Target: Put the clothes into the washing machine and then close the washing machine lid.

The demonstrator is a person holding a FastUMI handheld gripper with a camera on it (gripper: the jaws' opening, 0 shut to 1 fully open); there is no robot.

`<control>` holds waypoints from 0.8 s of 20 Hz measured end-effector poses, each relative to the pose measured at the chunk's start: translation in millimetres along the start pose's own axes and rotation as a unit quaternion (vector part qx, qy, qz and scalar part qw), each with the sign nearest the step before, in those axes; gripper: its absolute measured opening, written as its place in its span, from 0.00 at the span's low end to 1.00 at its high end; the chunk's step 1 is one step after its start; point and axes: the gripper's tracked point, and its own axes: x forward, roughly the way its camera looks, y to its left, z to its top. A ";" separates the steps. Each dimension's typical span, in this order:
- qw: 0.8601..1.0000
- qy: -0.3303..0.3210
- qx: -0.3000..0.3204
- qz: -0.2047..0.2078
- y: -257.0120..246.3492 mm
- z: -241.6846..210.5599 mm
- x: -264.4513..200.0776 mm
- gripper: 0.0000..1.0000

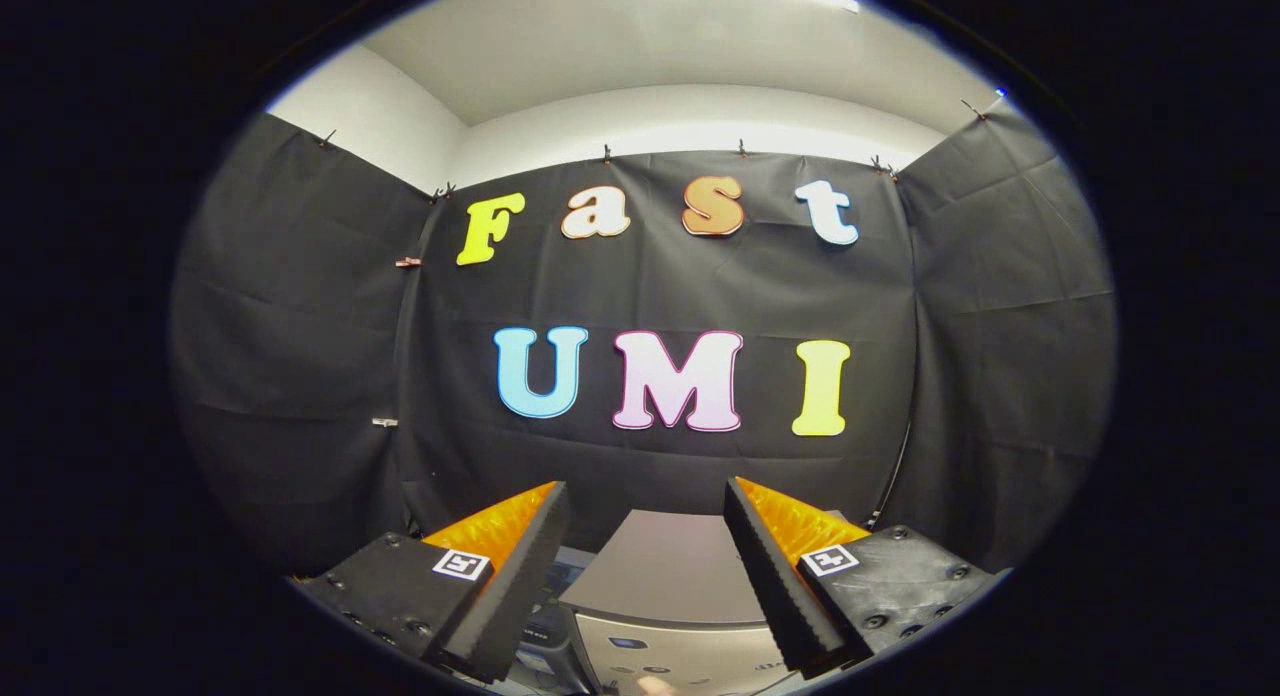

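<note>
Gripper [645,576] held wide open and empty above the washing machine [665,586], facing the black cloth booth wall [300,376].

On inspection, the two fingers [520,576] stood well apart, ribbed black pads facing inward, orange backing behind them, and a square marker tag on each black base. Nothing was gripped or touched by either pad. The washing machine, a grey boxy unit, sat low between and just beyond the fingers; its flat top surface was seen in the gap, with a lighter front panel carrying small buttons nearer the camera. Whether the lid was up or down could not be determined. A dark cable [898,466] hung down the cloth wall to the right of the machine. Some unclear clutter lay beside the machine's left side, behind the left finger.
</note>
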 end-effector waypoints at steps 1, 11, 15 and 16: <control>1.000 -0.001 0.000 -0.001 -2.2 0.7 -4.0 0.97; 1.000 -0.018 -0.001 -0.014 -20.6 7.8 -22.9 0.97; 1.000 -0.017 0.003 -0.011 -20.8 6.4 -20.5 0.97; 1.000 -0.017 0.002 -0.011 -21.5 5.7 -19.1 0.97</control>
